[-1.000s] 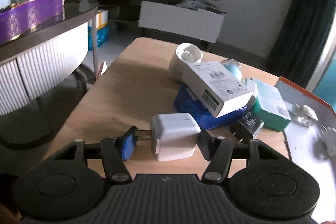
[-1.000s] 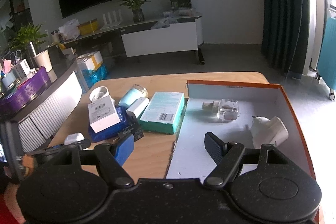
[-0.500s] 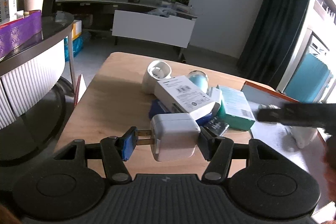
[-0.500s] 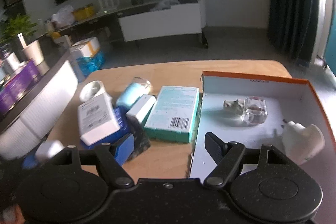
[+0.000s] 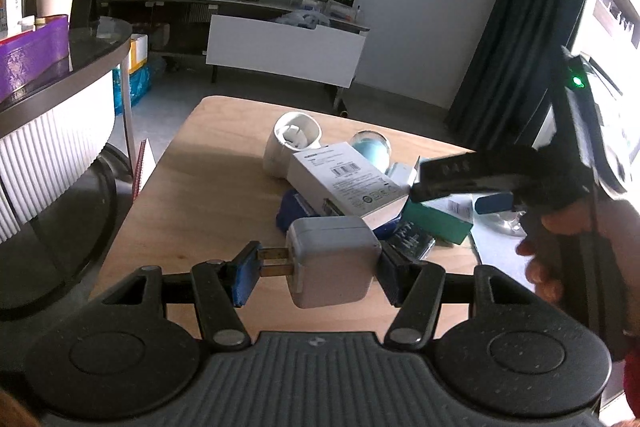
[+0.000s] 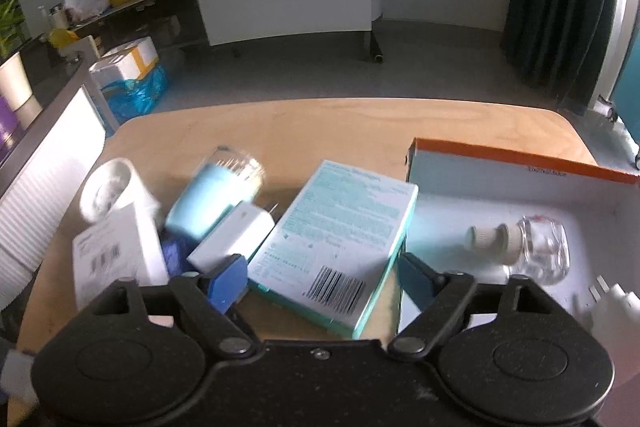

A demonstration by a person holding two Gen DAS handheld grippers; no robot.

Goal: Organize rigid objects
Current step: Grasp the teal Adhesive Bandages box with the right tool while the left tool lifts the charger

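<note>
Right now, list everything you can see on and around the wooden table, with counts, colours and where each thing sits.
white square plug adapter: one, white, clamped in the left gripper above the table's near edge
teal flat cardboard box: one, teal, table, between the right gripper's opening jaws
white barcode box: one, white, atop the pile
blue pouch: one, blue, under the barcode box
white slim charger: one, white, left of the teal box
light blue glass jar: one, on its side
white cup: one, on its side, pile's far end
orange-rimmed box: one, table's right
clear glass bottle: one, inside that box
left gripper: shut on adapter
right gripper: opening
hand: one, holding right gripper
</note>
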